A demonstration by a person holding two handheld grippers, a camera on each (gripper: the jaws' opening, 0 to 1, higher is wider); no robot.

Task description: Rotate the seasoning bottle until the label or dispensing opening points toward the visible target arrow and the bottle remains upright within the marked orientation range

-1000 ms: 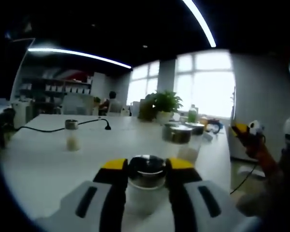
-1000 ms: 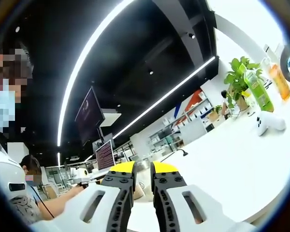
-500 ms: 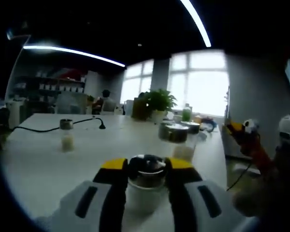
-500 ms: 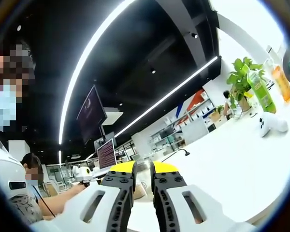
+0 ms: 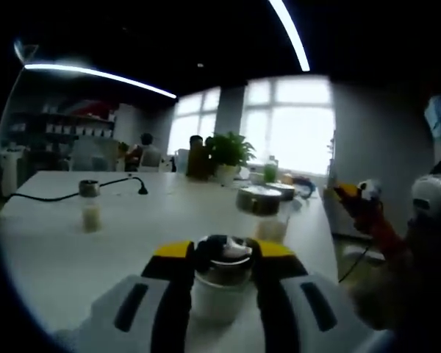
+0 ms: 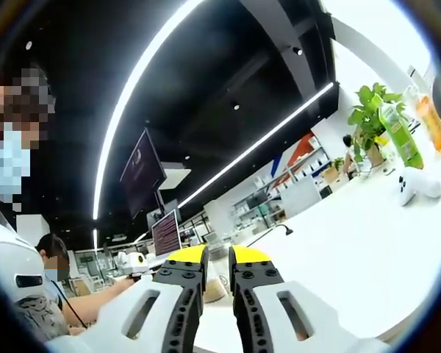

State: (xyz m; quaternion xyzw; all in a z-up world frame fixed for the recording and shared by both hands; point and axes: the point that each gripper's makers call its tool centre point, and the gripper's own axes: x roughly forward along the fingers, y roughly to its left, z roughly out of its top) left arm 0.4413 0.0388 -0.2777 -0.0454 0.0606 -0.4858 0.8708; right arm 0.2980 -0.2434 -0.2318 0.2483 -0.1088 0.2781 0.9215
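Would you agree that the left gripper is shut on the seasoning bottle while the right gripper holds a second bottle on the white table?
Not quite. The left gripper is indeed shut on the seasoning bottle, but the right gripper view shows the right gripper nearly closed with nothing clearly held between its jaws, raised above the white table.

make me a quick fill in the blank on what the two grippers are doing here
1. The left gripper is shut on a seasoning bottle with a ____ cap.
2. The right gripper holds ____ between its jaws.
3. A second small bottle stands on the white ____.
4. A black cable lies behind that ____.

Missing words: metal; nothing; table; bottle
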